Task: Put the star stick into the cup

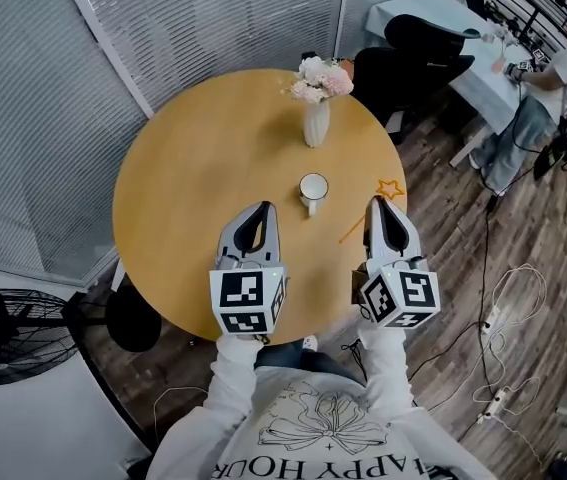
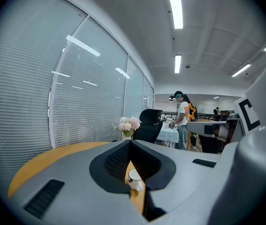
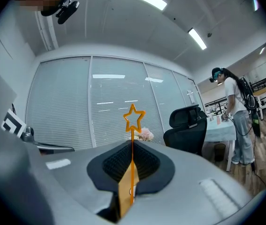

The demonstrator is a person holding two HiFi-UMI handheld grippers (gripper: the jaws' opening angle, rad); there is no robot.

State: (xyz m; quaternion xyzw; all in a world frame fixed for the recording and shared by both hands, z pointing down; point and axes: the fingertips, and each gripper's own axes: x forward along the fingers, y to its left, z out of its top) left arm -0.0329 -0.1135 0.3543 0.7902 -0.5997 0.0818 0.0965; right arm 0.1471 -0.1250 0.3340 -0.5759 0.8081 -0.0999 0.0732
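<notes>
Head view: cup [image 1: 313, 190] stands mid-table. The right gripper [image 1: 376, 204] carries the star stick [image 1: 353, 231] near the table's right edge, star leading, probably for aiming at the cup. The left gripper [image 1: 263, 210] waits alongside.

Left gripper view: jaws together, empty; cup [image 2: 133, 175] ahead.

Right gripper view: jaws clamped on the stick's shaft [image 3: 133, 168].
</notes>
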